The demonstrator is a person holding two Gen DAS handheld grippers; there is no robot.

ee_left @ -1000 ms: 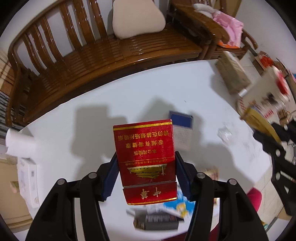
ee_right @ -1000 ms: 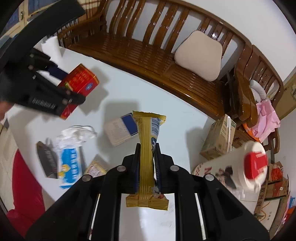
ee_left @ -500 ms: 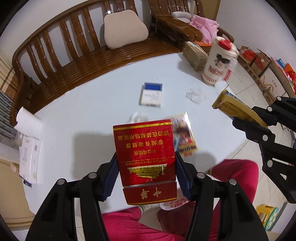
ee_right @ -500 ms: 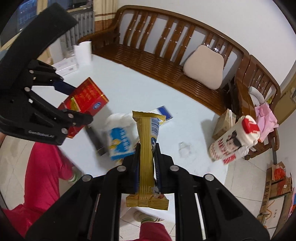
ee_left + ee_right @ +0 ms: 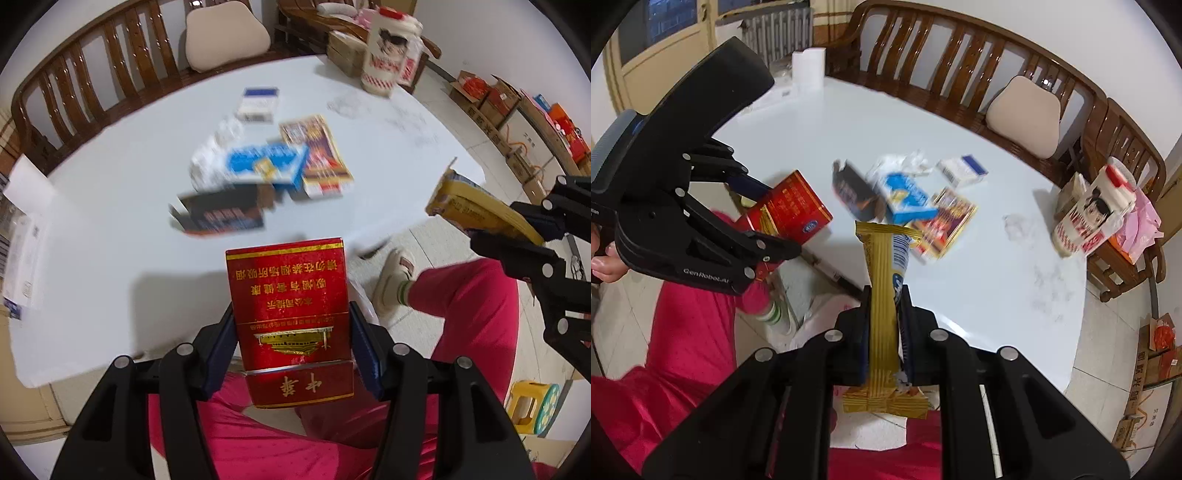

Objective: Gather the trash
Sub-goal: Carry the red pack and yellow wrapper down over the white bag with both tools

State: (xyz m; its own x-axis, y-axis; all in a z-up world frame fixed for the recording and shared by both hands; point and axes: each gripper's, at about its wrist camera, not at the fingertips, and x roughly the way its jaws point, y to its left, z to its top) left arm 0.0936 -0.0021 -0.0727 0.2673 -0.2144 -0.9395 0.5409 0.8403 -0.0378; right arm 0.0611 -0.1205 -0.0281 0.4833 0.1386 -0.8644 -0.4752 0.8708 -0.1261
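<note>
My left gripper [image 5: 291,332] is shut on a red cigarette pack [image 5: 290,306], held above the near edge of the white table [image 5: 110,240]; it also shows in the right wrist view [image 5: 790,210]. My right gripper [image 5: 884,314] is shut on a gold snack wrapper [image 5: 881,295], also seen at the right of the left wrist view [image 5: 476,210]. Trash lies on the table: a dark box [image 5: 221,214], a blue-and-white packet [image 5: 266,166], a colourful wrapper [image 5: 317,155], a blue-topped white pack [image 5: 256,105] and crumpled tissue [image 5: 905,160].
A tall white printed container [image 5: 384,55] stands at the table's far right edge. A wooden bench [image 5: 110,55] with a beige cushion [image 5: 225,33] runs behind the table. A paper roll [image 5: 809,70] stands at the far left. The person's pink-clad legs [image 5: 461,302] are below.
Both grippers have pulled back and up from the table towards the person, each still holding its item. The table trash now lies farther away in both views.
</note>
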